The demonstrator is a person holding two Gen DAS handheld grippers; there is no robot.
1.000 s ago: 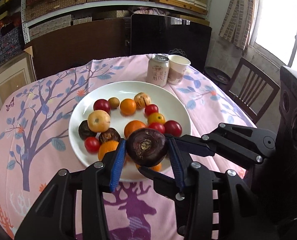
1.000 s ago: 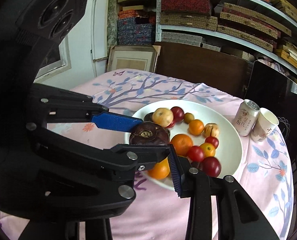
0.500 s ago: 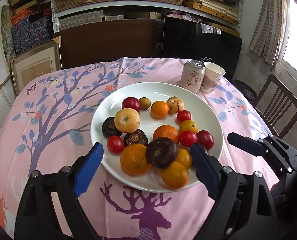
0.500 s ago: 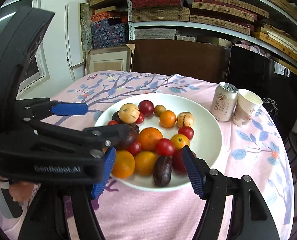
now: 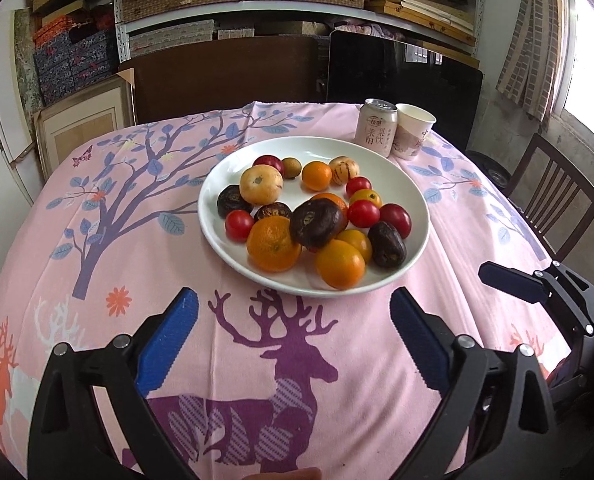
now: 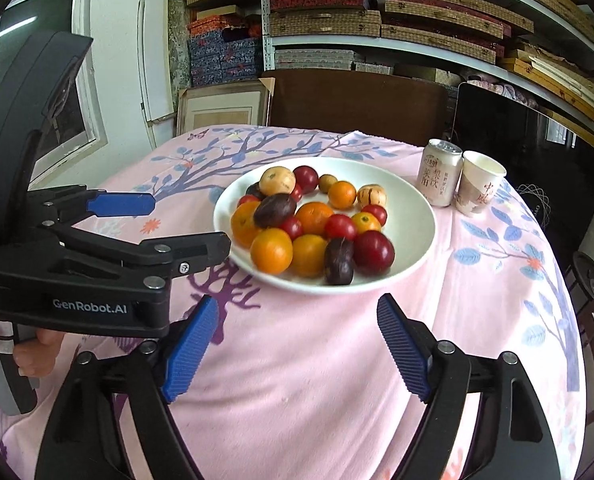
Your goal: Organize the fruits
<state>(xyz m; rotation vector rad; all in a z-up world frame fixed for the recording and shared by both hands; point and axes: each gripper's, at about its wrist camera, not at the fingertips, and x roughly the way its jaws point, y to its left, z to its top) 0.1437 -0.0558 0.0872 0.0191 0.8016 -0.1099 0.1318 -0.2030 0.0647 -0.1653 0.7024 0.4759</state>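
Left gripper (image 5: 293, 318) over tablecloth (image 5: 137, 264), short of plate (image 5: 217, 216); jaws just opened, spread wide, nothing between. Right gripper (image 6: 297, 322) likewise: jaws just opened, spread, empty. Dark fruit (image 5: 317, 222) rests atop oranges in heap on plate; second dark fruit (image 6: 339, 260) at near right edge of heap. Can (image 5: 377, 126) and cup (image 5: 413, 130) touching, just behind plate.

Both hand-held grippers, left (image 5: 293, 336) and right (image 6: 293, 344), just opened, empty.
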